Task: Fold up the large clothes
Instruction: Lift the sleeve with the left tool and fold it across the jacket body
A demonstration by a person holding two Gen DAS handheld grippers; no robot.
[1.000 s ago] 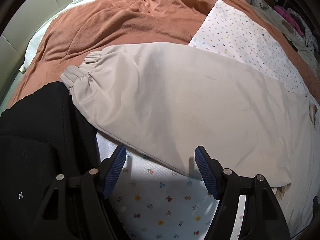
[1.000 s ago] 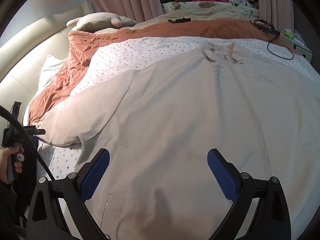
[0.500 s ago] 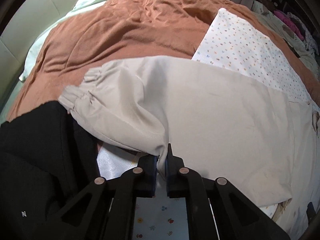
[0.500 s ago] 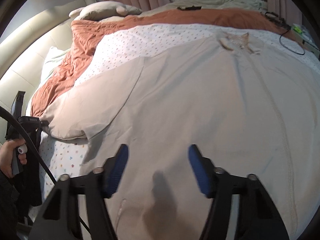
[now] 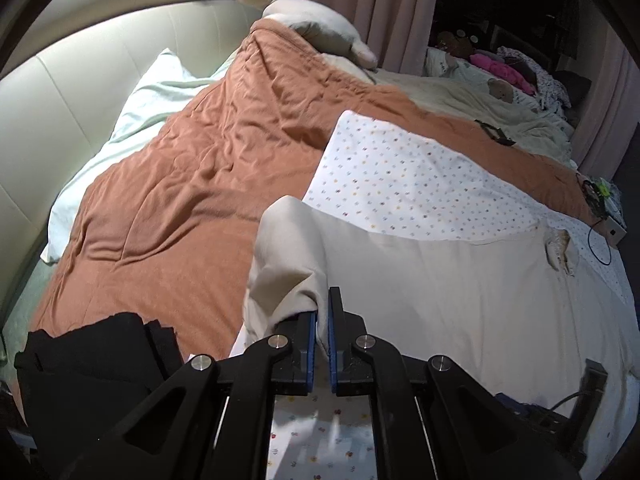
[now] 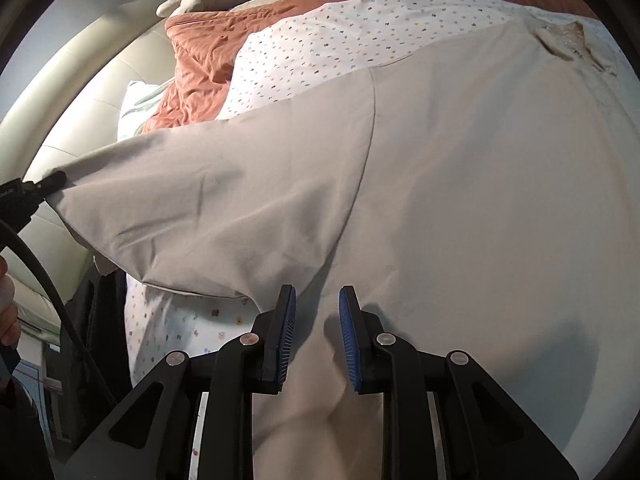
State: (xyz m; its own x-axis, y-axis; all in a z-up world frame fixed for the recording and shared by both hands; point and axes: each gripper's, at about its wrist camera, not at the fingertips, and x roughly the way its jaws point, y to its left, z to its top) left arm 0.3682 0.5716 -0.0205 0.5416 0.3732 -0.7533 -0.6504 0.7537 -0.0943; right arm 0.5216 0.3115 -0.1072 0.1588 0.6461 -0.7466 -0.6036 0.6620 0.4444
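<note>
Jaws, left: left gripper (image 5: 322, 322) clamped tight on the sleeve (image 5: 286, 256), lifting its edge off the bed.
Jaws, right: right gripper (image 6: 317, 328) narrowed, having just been closing; a ridge of cloth stands between the pads, pressed or not I cannot tell.
Garment: beige jacket (image 6: 460, 208) lies spread flat on the dotted sheet (image 5: 400, 176), collar (image 5: 560, 248) at the far side.
Surroundings: rust blanket (image 5: 180, 184) beyond the sheet; black clothing (image 5: 92, 364) near the sleeve.
Step in hand: sleeve fold, in my judgement.
Advice: finish the right pinch first, keep the body pinned, carry the sleeve across taut, lay it down without wrinkles.
</note>
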